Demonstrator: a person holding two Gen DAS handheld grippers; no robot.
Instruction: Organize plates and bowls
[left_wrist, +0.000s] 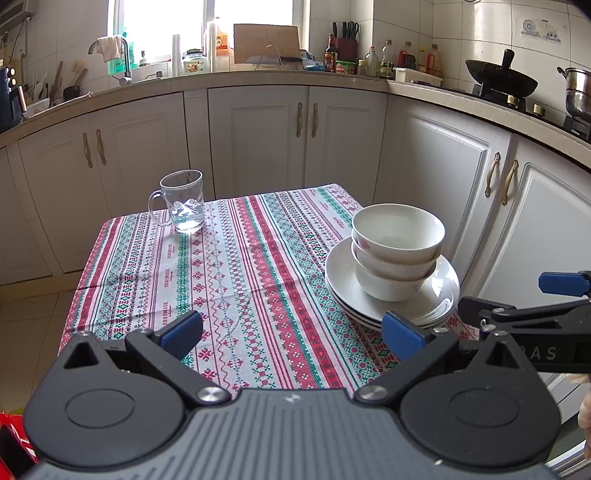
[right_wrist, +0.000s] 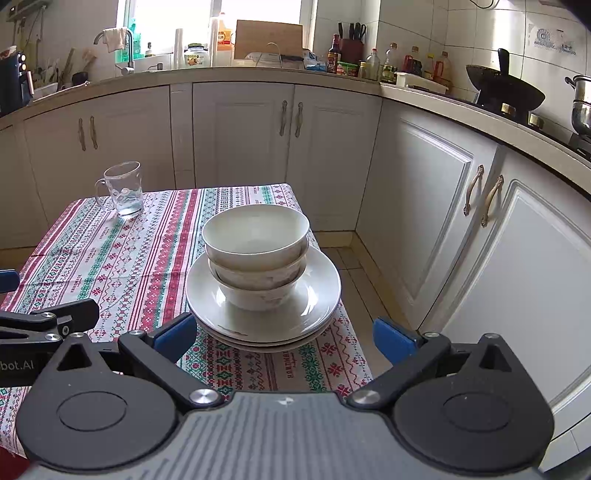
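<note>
Sitting just ahead of the right gripper (right_wrist: 284, 338), fingers spread wide and empty: three bowls (right_wrist: 255, 254) nested on stacked plates (right_wrist: 321, 291). Left gripper (left_wrist: 291, 334) also gapes open, stack off its right finger.

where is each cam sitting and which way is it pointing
Left wrist: sits on the left gripper, open, facing across the table toward the cabinets; the glass mug is ahead-left, the right gripper enters at right.
Right wrist: sits on the right gripper, open, aimed at the bowls stacked on the plates; the left gripper shows at left.
Shared: table, mug, bowls, plates, the kitchen counter.
</note>
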